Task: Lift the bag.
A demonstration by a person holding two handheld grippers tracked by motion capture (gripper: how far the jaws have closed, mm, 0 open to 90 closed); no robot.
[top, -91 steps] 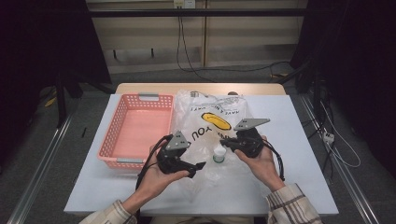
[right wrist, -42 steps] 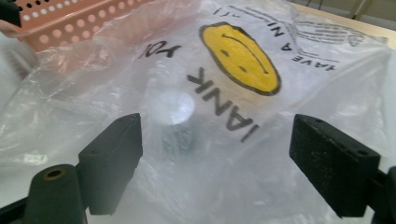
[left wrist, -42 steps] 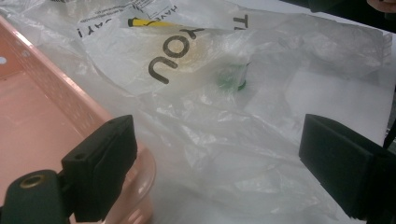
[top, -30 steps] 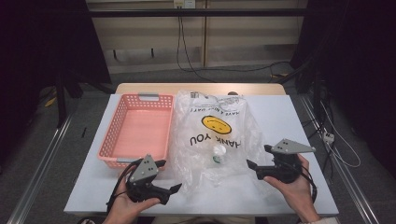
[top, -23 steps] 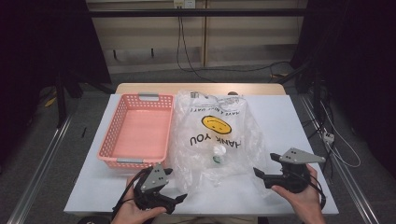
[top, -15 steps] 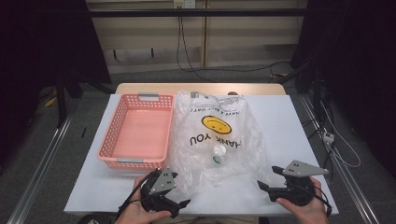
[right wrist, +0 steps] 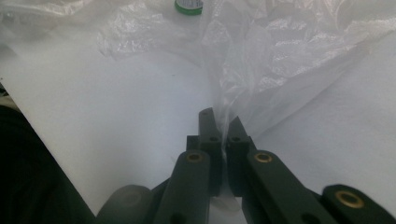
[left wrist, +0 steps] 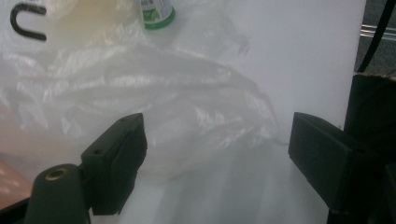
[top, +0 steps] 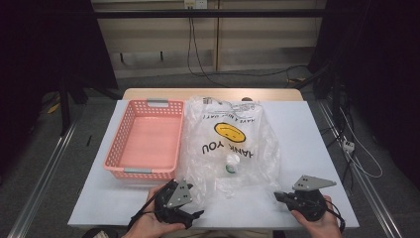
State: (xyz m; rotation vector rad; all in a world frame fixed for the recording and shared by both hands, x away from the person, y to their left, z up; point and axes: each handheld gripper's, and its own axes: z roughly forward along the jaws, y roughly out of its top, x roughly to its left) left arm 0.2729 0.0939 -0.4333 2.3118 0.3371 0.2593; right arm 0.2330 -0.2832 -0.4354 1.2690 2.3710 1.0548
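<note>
The plastic bag [top: 228, 148], thin, clear and heavily crinkled, lies flat down the middle of the white table [top: 307, 144] in the high view, printed with a yellow smiley face and dark lettering. A small bottle [top: 231, 164] with a green band shows through the film near the bag's lower half. Just beside the bag's left edge sits a pink basket [top: 143, 144], rectangular, with perforated walls and grey handle grips. The left gripper [top: 190, 215] rests at the table's near edge by the bag's lower left corner, held in the left hand [top: 148, 225]; the right gripper [top: 278, 195] sits at the near right, grey three-cornered plate on top, in the right hand [top: 317, 225]. Bare table stretches to the right of the bag and along the near edge. Grey floor, cables and dark curtains surround the table (a pale wall panel runs behind it).

In the left gripper view, the left gripper [left wrist: 215, 154] has its matte black jaws standing wide apart, nothing between them but the rumpled, glossy edge of the bag [left wrist: 154, 93] lying on the tabletop [left wrist: 303, 56] ahead. The bottle [left wrist: 156, 11] peeks in at the top, its base green.

In the right gripper view, the right gripper [right wrist: 222, 128] has its jaws pressed together on a pinched fold of the bag [right wrist: 289, 51], the film rising from the tips and fanning out in wrinkles to the upper right. The bottle [right wrist: 189, 5] shows at the top edge. Smooth white table [right wrist: 116, 121] lies open to the left, ending at a dark edge.
</note>
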